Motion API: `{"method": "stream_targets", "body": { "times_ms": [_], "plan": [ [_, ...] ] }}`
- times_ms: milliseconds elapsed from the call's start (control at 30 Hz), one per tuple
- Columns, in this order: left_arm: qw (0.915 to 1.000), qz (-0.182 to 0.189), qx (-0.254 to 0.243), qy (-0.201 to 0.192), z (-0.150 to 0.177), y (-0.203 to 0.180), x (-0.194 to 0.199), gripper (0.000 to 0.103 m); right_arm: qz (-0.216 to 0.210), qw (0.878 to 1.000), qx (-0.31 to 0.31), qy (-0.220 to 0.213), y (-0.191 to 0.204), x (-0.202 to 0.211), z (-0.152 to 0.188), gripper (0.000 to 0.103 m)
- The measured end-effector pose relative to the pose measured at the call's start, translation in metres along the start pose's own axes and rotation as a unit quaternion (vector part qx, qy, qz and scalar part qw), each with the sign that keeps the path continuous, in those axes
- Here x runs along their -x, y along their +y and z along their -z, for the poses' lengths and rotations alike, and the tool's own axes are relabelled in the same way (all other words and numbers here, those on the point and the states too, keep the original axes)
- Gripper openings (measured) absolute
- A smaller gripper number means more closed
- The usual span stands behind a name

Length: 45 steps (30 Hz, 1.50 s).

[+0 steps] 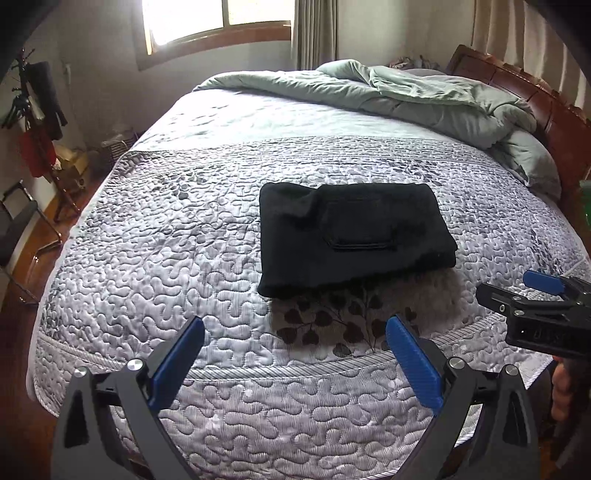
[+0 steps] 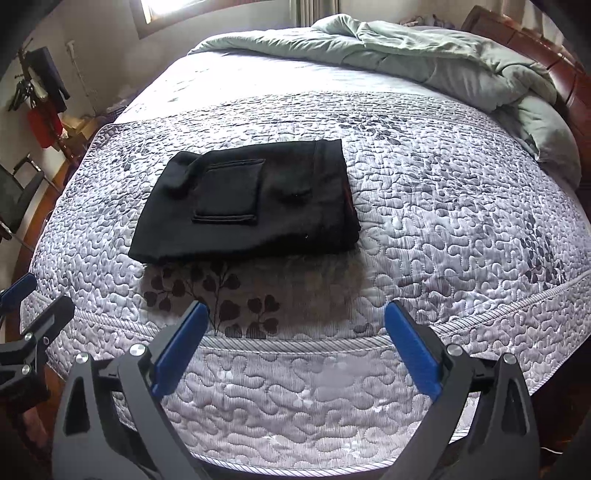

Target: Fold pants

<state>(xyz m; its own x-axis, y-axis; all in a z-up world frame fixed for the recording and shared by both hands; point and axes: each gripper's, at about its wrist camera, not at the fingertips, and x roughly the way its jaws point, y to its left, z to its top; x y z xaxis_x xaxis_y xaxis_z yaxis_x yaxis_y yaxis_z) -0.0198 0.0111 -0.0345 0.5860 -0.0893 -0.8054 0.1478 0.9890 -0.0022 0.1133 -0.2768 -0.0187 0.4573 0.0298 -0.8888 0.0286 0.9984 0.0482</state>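
Observation:
Black pants (image 1: 351, 236) lie folded into a compact rectangle, back pocket facing up, on the grey quilted bedspread (image 1: 184, 240). They also show in the right wrist view (image 2: 251, 206). My left gripper (image 1: 295, 328) is open and empty, held above the bed's near edge, short of the pants. My right gripper (image 2: 295, 314) is open and empty too, also short of the pants. The right gripper's side shows at the right edge of the left wrist view (image 1: 532, 295), and the left gripper's tip at the left edge of the right wrist view (image 2: 33, 314).
A crumpled pale green duvet (image 1: 424, 96) lies at the head of the bed by the wooden headboard (image 1: 535, 99). A coat stand with clothes (image 1: 37, 122) and a chair (image 1: 18, 229) stand on the floor to the left. A window (image 1: 214, 22) is behind.

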Motion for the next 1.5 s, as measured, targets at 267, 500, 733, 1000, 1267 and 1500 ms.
{"method": "stream_targets", "body": {
  "times_ms": [267,500,733,1000,1267,1500],
  "plan": [
    [1.0,-0.001,0.008,0.004,0.0,0.005,-0.002,0.099,0.003,1.0,0.0,0.003,0.0,-0.002,0.002,0.096],
    [0.9998,0.001,-0.002,0.018,0.003,0.002,-0.008,0.099,0.006,1.0,-0.003,0.008,-0.002,-0.004,0.004,0.097],
    [0.9997,-0.002,-0.002,0.024,0.006,0.002,-0.012,0.099,0.001,1.0,-0.008,0.01,-0.004,-0.006,0.004,0.097],
    [0.9997,-0.001,-0.004,0.023,0.004,0.002,-0.014,0.099,-0.001,1.0,-0.011,0.013,-0.005,-0.01,0.003,0.097],
    [0.9997,0.002,-0.003,0.026,0.003,0.001,-0.017,0.099,0.0,1.0,-0.006,0.015,-0.003,-0.014,0.001,0.097],
    [0.9996,0.004,-0.002,0.029,0.003,0.002,-0.019,0.099,-0.001,1.0,-0.002,0.018,-0.001,-0.016,0.001,0.097]
  ]
}}
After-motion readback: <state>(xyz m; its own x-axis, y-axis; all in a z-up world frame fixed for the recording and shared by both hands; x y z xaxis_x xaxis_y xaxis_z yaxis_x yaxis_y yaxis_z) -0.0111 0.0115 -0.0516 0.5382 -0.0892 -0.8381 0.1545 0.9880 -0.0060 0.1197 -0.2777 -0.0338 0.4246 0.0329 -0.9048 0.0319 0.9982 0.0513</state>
